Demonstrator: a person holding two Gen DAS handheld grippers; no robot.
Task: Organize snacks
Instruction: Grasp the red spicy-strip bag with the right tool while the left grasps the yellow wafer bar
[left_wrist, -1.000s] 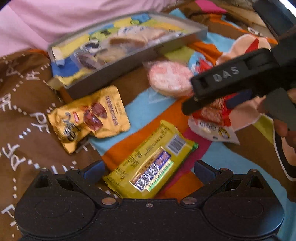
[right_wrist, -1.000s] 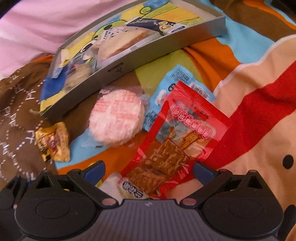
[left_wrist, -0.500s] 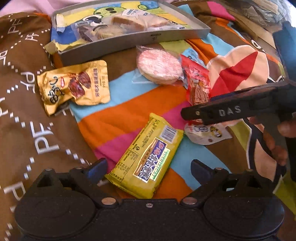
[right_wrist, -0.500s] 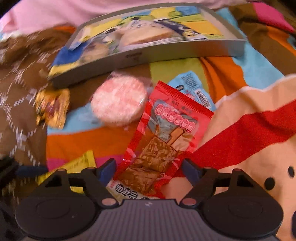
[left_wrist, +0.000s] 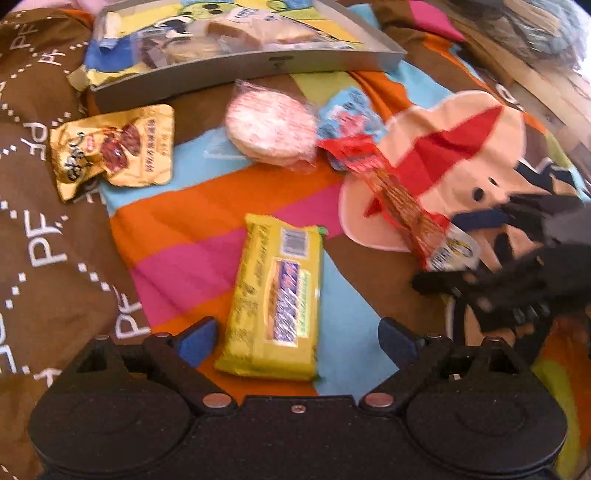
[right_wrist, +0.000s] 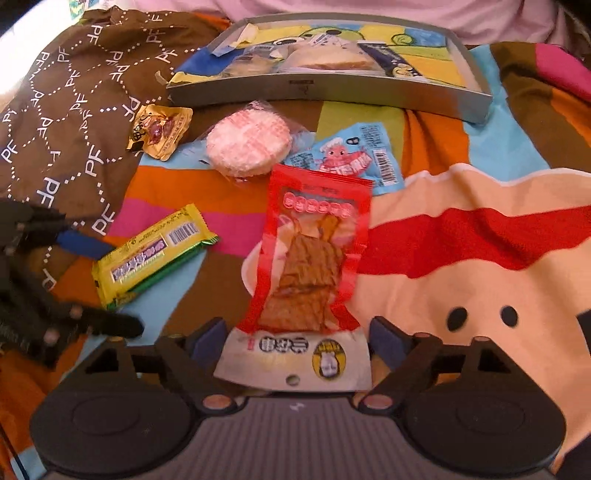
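Left gripper (left_wrist: 295, 338): fingers spread wide, gripping nothing; blue pads either side of the yellow bar's near end, not touching it.
Right gripper (right_wrist: 295, 338): released, fingers apart; the red packet's white end lies between them, contact not clear.
Yellow bar (left_wrist: 277, 299): flat on the striped blanket (left_wrist: 177, 221), near end at 6 o'clock in the left view; print blurred.
Red packet (right_wrist: 314, 258): lengthwise toward 12 o'clock in the right view; white end cut off by the gripper body.
Round pink wafer (right_wrist: 247, 144): in clear wrap, at 11 o'clock of the red packet.
Blue packet (right_wrist: 347, 157): partly hidden under the red packet's top.
Gold pouch (left_wrist: 114, 147): at 10 o'clock in the left view, well apart from the bar.
Grey tray (right_wrist: 472, 107): at 12 o'clock, holding wrapped snacks; contents hard to make out.
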